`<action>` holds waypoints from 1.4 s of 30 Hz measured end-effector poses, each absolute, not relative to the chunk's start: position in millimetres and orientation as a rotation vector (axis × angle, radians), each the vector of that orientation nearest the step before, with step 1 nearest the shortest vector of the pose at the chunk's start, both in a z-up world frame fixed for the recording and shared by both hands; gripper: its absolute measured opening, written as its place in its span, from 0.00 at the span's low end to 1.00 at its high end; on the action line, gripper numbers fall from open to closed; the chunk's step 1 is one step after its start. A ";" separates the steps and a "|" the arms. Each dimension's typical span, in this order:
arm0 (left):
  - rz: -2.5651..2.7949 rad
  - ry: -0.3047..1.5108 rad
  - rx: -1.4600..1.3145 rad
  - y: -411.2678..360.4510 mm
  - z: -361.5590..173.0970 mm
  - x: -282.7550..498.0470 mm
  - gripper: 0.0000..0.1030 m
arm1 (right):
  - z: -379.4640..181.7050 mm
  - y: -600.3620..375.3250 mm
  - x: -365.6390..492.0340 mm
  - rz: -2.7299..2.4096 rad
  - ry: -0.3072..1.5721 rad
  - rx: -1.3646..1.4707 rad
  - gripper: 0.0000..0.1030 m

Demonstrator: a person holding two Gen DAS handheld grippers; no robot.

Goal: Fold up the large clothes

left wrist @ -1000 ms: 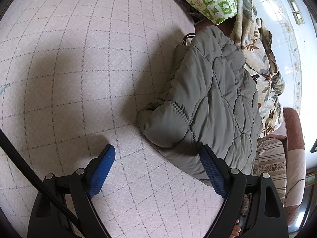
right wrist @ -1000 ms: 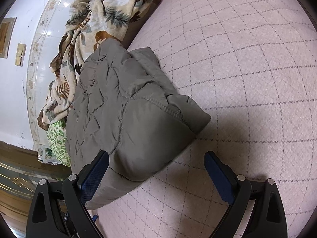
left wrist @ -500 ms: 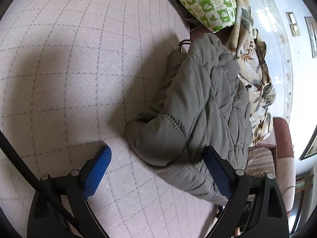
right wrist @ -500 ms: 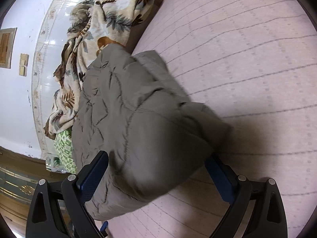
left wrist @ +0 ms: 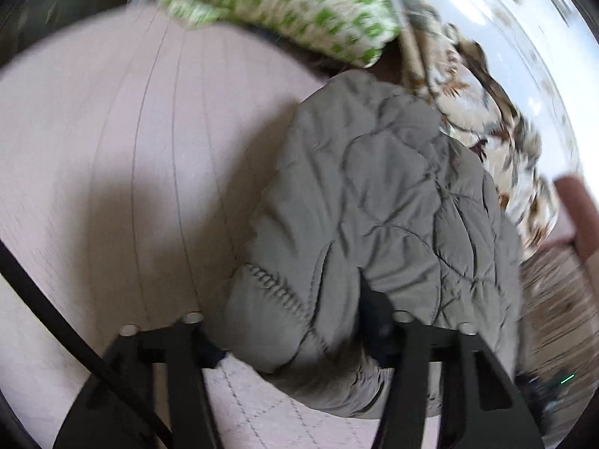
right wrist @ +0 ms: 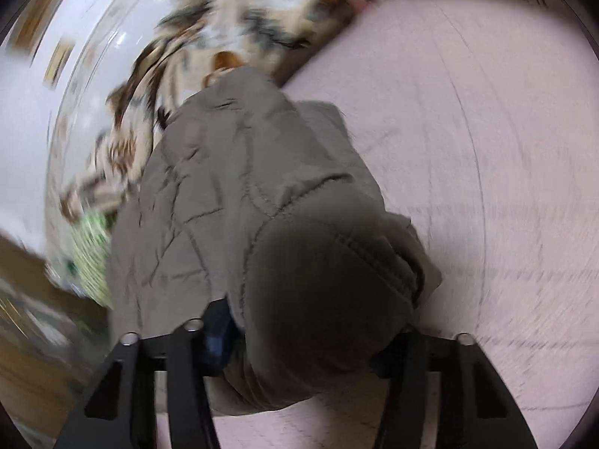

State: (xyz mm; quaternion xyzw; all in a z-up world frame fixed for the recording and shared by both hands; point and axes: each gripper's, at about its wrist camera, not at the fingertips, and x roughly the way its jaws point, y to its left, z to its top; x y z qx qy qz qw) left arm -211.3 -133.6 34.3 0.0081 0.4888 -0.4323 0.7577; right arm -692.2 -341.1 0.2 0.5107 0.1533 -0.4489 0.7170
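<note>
Left wrist view: your left gripper is closing on a puffy corner of the grey quilted jacket, bundled on the pink mattress. Right wrist view: your right gripper is closing on the jacket's other corner. Grasp step, I judge; next lift both ends evenly.

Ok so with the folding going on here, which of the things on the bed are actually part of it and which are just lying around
Part of the job:
- grey quilted jacket, folded bundle on the pink mattress
- left gripper, closing on the jacket's near end
- right gripper, closing on its other near end

Just lying about:
- green patterned pillow
- floral blanket bunched against the wall
</note>
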 end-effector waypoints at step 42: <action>-0.891 0.501 0.352 -37.5 125.7 -325.6 0.37 | 113.3 -174.5 -637.3 -1.219 0.604 0.064 0.38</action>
